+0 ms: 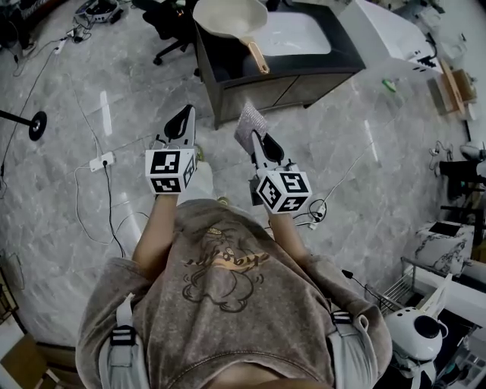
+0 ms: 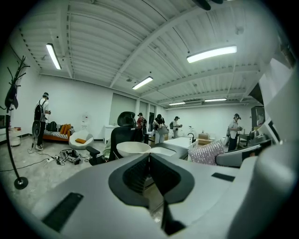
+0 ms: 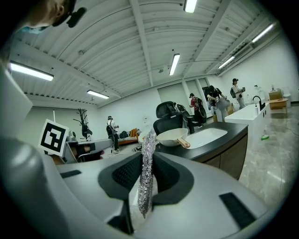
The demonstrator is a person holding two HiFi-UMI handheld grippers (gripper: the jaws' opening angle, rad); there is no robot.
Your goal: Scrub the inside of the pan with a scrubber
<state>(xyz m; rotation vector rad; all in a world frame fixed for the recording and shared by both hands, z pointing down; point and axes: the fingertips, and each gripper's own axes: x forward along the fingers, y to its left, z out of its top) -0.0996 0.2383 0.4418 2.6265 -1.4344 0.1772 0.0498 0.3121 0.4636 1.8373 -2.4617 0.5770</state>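
A cream pan (image 1: 228,17) with a wooden handle rests on the dark counter (image 1: 343,53) ahead, beside a white sink (image 1: 296,34). My right gripper (image 1: 253,134) is shut on a silvery scrubber (image 1: 248,122), which stands edge-on between the pads in the right gripper view as a glittering strip (image 3: 147,172). The pan (image 3: 172,136) lies beyond it there. My left gripper (image 1: 187,115) is shut with nothing in it; its jaws meet in the left gripper view (image 2: 149,164), with the pan (image 2: 133,148) further off. Both grippers hang over the floor, short of the counter.
Marble-look floor (image 1: 364,152) with a power strip (image 1: 101,161) and cables at left. A black office chair (image 1: 171,23) stands left of the counter. A rack and white appliance (image 1: 425,327) sit at lower right. Several people stand in the room's background.
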